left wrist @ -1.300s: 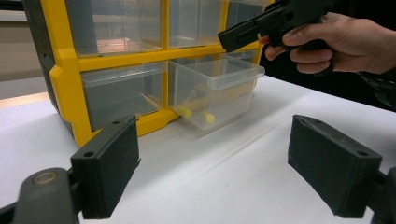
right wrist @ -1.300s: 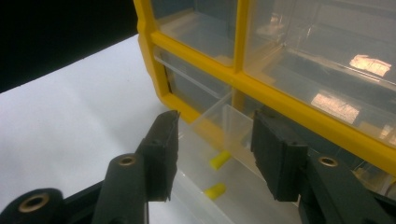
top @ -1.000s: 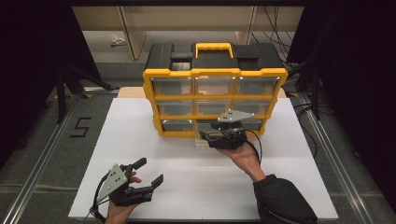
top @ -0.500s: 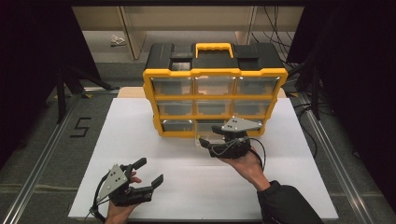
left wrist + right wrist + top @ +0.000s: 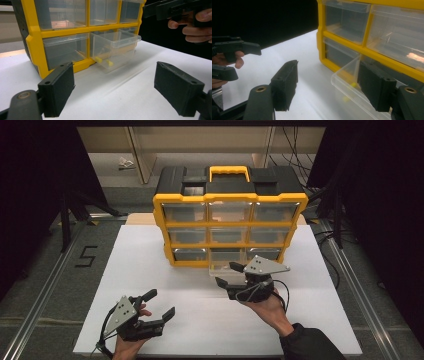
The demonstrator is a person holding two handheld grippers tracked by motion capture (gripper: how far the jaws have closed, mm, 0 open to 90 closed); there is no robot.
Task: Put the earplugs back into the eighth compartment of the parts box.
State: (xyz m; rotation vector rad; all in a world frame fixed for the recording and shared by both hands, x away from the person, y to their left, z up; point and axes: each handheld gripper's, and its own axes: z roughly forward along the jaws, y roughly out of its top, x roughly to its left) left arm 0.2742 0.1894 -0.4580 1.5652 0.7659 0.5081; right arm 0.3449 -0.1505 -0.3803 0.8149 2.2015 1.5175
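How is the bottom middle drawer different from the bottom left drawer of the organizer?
The bottom middle drawer is pulled partly out over the table; the bottom left drawer sits pushed in. The middle drawer shows small yellow pieces inside; in the left drawer I cannot make out any contents. Both are clear plastic, in the same yellow frame.

1. The left tool (image 5: pixel 115 92) hangs with jaws wide apart over the white table (image 5: pixel 120 100).
2. Ahead, a clear drawer (image 5: pixel 113 48) juts from the yellow cabinet (image 5: pixel 37 50), holding small yellow pieces (image 5: pixel 103 61).
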